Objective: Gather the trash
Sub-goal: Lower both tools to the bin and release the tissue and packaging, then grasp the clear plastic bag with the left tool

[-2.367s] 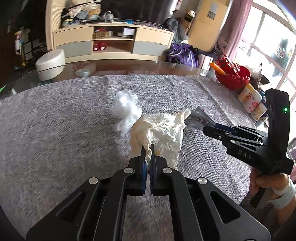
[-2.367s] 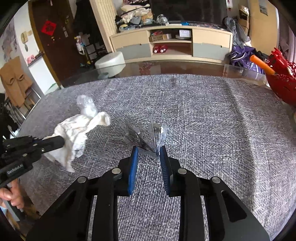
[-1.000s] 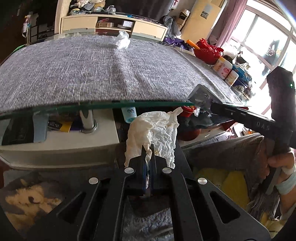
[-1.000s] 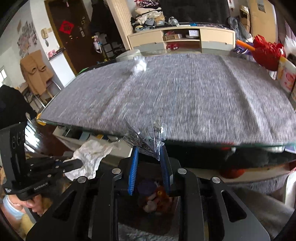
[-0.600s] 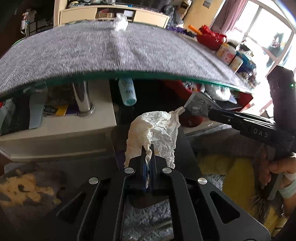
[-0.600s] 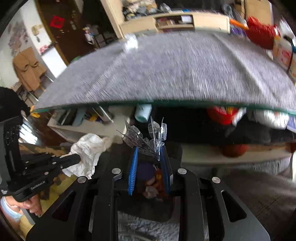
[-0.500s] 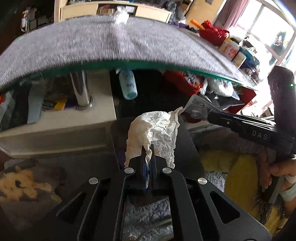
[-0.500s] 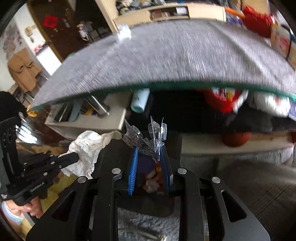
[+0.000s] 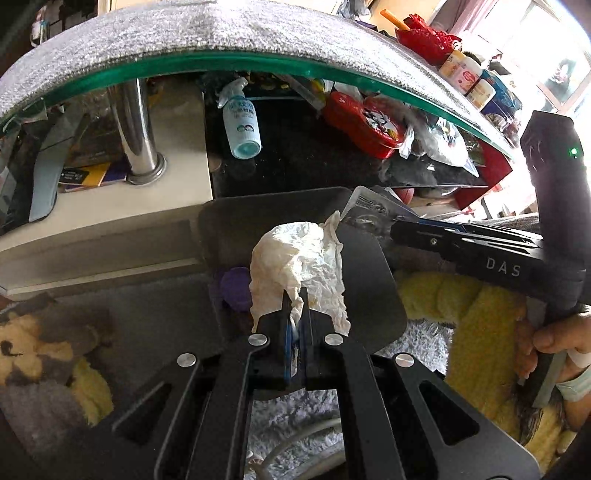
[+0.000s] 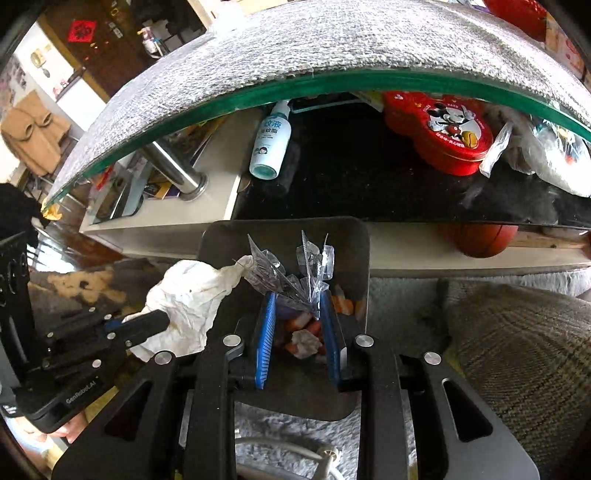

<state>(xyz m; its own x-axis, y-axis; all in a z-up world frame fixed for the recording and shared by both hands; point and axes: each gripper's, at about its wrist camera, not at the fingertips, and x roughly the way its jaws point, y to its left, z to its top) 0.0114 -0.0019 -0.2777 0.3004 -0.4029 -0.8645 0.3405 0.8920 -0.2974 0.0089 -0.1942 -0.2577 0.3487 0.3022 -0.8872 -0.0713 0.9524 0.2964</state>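
My left gripper (image 9: 294, 295) is shut on a crumpled white tissue (image 9: 299, 266) and holds it over the open dark trash bin (image 9: 229, 221) on the floor. My right gripper (image 10: 297, 295) is shut on a crinkled clear plastic wrapper (image 10: 291, 269), also above the bin (image 10: 347, 236), which holds orange and white scraps. The right gripper (image 9: 395, 229) with the wrapper (image 9: 365, 206) shows at the right of the left wrist view. The left gripper (image 10: 162, 319) with the tissue (image 10: 188, 291) shows at the left of the right wrist view.
The glass table edge with its grey cloth (image 9: 229, 33) arches overhead. Under it lie a spray bottle (image 9: 240, 122), a red Mickey tin (image 10: 439, 129), a chrome leg (image 9: 133, 122) and a basketball (image 10: 484, 240). Fluffy rug and yellow plush surround the bin.
Both grippers have come down from the tabletop, past its front edge, to above the floor bin. Each still holds its piece of trash.
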